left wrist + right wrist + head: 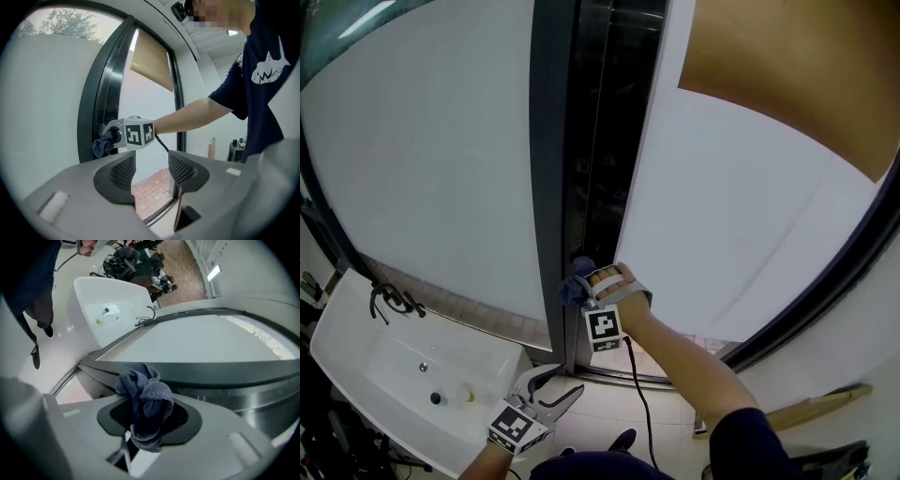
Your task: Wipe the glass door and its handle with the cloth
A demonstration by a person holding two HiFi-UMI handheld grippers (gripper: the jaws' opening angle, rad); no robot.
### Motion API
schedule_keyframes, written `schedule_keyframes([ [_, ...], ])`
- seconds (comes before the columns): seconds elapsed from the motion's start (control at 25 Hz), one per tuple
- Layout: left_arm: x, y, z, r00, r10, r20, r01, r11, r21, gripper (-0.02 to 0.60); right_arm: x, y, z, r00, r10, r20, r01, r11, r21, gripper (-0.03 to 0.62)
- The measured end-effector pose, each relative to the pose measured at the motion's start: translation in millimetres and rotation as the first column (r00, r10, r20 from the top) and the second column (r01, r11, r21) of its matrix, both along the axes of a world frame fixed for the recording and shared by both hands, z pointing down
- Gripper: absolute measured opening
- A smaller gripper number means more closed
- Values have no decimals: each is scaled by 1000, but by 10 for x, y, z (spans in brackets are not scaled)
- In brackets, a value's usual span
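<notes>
1. Cloth (146, 401) (blue, bunched into a wad): clamped between the jaws of the right gripper (149, 420). The jaws are closed on the fabric, and folds bulge up past the fingertips.
2. Contact: the front of the wad lies against the dark frame (549, 187) of the door (422, 159), low on its height, at the edge of the pale glass. The views do not show whether the cloth also meets the handle.
3. Right gripper: held out to the frame on an outstretched arm (684, 361). Its marker cube is turned toward the head camera, and a thin cable hangs from under it.
4. Left gripper (151, 169): jaws apart, with nothing between them or touching them. Only floor tiles (150, 185) and the bottom of the door show through the gap. It is held low, well apart from the door and just beside the sink (356, 347).
5. Sink: white, at lower left in the head view, with a dark tap (392, 300) at its rim. It stands near the lower edge of the glass.
6. Blind (787, 75) (tan): covers the upper part of the pane to the right of the frame.
</notes>
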State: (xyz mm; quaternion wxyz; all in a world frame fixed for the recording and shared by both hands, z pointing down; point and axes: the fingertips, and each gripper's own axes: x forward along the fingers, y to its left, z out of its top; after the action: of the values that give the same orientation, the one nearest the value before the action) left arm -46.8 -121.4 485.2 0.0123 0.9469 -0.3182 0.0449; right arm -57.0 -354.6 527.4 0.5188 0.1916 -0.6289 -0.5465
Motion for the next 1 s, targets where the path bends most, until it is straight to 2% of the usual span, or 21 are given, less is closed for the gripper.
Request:
schedule_keyframes([
  [0.32,-79,-15,69,1000,-10,8,10,1000,0,212,345,171,129,997,-56,-51,56,998,-12,147],
  [0.56,32,-31,52,1000,24,5,-24,1000,6,212,834,243,197,995,-36,-98,35,999,-17,146],
  [0.84,105,-43,41,999,50,7,-50,999,7,212,1338,258,227,993,37,-115,-39,999,-14,146],
  [0.92,119,-37,37,998,55,8,-55,998,8,212,1433,268,199,992,84,-96,-87,996,-22,146],
  [1.0,123,-26,40,998,58,11,-58,998,4,212,1542,259,135,987,157,-32,-158,987,-41,145],
])
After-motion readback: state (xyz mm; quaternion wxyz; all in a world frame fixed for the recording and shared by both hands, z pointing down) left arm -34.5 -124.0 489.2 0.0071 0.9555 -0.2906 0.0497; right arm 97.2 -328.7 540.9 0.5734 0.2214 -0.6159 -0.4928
